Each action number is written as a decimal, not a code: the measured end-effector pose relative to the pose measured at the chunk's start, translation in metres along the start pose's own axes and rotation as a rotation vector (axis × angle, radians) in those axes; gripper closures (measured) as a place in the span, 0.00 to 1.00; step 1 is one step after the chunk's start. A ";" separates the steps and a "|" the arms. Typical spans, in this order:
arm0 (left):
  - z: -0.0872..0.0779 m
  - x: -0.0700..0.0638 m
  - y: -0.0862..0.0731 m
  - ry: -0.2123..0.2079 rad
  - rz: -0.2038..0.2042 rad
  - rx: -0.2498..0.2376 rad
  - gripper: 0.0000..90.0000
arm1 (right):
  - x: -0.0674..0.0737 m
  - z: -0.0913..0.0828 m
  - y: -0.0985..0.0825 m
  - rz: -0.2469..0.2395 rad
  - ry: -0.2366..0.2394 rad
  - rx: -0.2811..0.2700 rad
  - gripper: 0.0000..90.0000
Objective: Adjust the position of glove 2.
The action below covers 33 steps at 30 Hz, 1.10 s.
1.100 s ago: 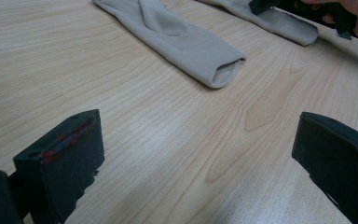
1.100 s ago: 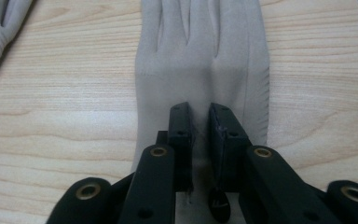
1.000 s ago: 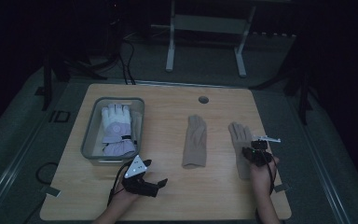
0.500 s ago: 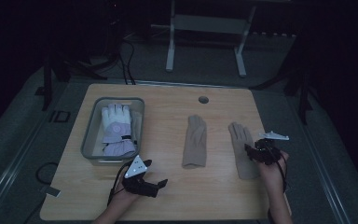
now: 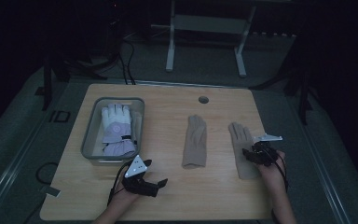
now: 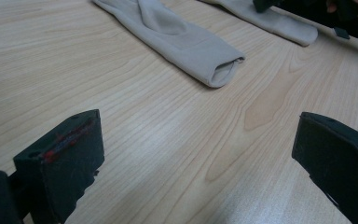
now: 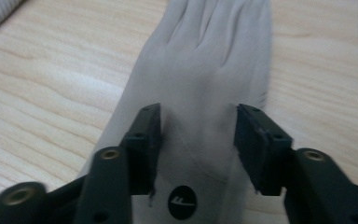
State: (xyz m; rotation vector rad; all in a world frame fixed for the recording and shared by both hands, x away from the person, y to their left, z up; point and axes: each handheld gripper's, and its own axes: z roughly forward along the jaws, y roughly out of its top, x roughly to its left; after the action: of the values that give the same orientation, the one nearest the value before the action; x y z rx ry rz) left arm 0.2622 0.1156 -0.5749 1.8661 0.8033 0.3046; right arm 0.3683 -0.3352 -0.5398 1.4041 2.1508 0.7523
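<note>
I have the right hand-held gripper (image 5: 251,154) over the cuff end of the right beige glove (image 5: 242,148), jaws just opened and standing apart with the cloth between them, not pinched. My left hand-held gripper (image 5: 161,183) gapes empty near the desk (image 5: 168,116) front edge, left of that glove.

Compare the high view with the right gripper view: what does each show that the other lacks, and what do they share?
The high view adds the grey tray holding a white glove, the middle beige glove and the open left gripper. The right gripper view adds a round black logo on a glove's cuff. Both share the wooden table, the right beige glove and the right gripper, whose jaws have just been opening and stand apart over that glove.
</note>
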 end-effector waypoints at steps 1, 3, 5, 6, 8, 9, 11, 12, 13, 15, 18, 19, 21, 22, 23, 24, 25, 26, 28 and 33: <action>0.000 0.000 0.000 -0.002 -0.002 0.000 0.03 | -0.001 0.003 -0.002 -0.001 -0.002 0.003 0.59; 0.000 0.001 0.000 -0.002 -0.007 -0.001 0.03 | -0.002 0.006 -0.004 0.003 0.002 0.005 0.63; 0.000 0.000 0.000 -0.002 -0.002 0.000 0.03 | -0.005 0.006 -0.006 0.037 0.033 -0.010 0.68; 0.000 0.000 0.000 -0.002 -0.002 0.000 0.03 | -0.005 0.006 -0.006 0.044 0.033 -0.010 0.72; 0.000 0.000 0.000 0.001 0.005 -0.002 0.03 | -0.005 0.006 -0.006 0.044 0.028 -0.009 0.77; 0.000 -0.001 0.000 0.001 0.005 -0.002 0.03 | -0.004 0.006 -0.005 0.062 0.017 -0.004 0.85; 0.000 -0.001 0.000 0.001 0.007 -0.003 0.03 | -0.003 0.006 -0.005 0.071 0.011 -0.004 0.87; -0.001 -0.001 0.000 0.002 0.008 -0.004 0.03 | -0.001 0.006 -0.005 0.096 -0.006 -0.004 0.90; -0.001 -0.001 0.000 0.001 0.007 -0.003 0.03 | -0.001 0.006 -0.005 0.096 -0.006 -0.004 0.90; -0.001 -0.001 0.000 0.000 0.007 -0.003 0.03 | 0.001 0.006 -0.005 0.114 -0.022 -0.008 0.92; -0.001 -0.001 -0.001 -0.001 0.007 -0.004 0.03 | 0.002 0.003 -0.006 0.160 -0.031 -0.027 0.93; -0.001 -0.001 -0.001 -0.001 0.007 -0.004 0.03 | 0.002 0.003 -0.006 0.160 -0.031 -0.027 0.93; -0.001 -0.001 0.000 -0.002 0.006 -0.002 0.03 | 0.003 -0.003 -0.001 0.162 -0.051 -0.048 0.93; 0.000 -0.001 0.000 -0.002 0.004 -0.001 0.03 | 0.003 -0.006 0.000 0.164 -0.049 -0.058 0.93; 0.000 -0.001 0.000 -0.001 0.004 -0.001 0.03 | 0.003 -0.009 0.003 0.181 -0.036 -0.067 0.93; 0.000 -0.001 0.000 -0.001 0.004 -0.001 0.03 | 0.003 -0.012 0.005 0.187 -0.029 -0.068 0.93; 0.000 -0.001 0.000 -0.002 0.004 0.000 0.03 | 0.004 -0.015 0.008 0.186 -0.037 -0.079 0.93; 0.000 -0.001 0.000 -0.001 0.004 0.000 0.03 | 0.005 -0.019 0.011 0.185 -0.034 -0.091 0.93; 0.000 -0.001 0.000 -0.001 0.006 -0.002 0.03 | 0.006 -0.022 0.013 0.186 -0.032 -0.098 0.93; -0.001 0.000 0.000 -0.006 -0.006 -0.006 0.03 | 0.007 -0.035 0.025 0.185 -0.029 -0.145 0.93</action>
State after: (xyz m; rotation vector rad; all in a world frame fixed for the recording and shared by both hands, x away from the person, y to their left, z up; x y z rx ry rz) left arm 0.2617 0.1165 -0.5750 1.8578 0.8035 0.2973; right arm 0.3602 -0.3274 -0.4983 1.5402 1.9215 0.9303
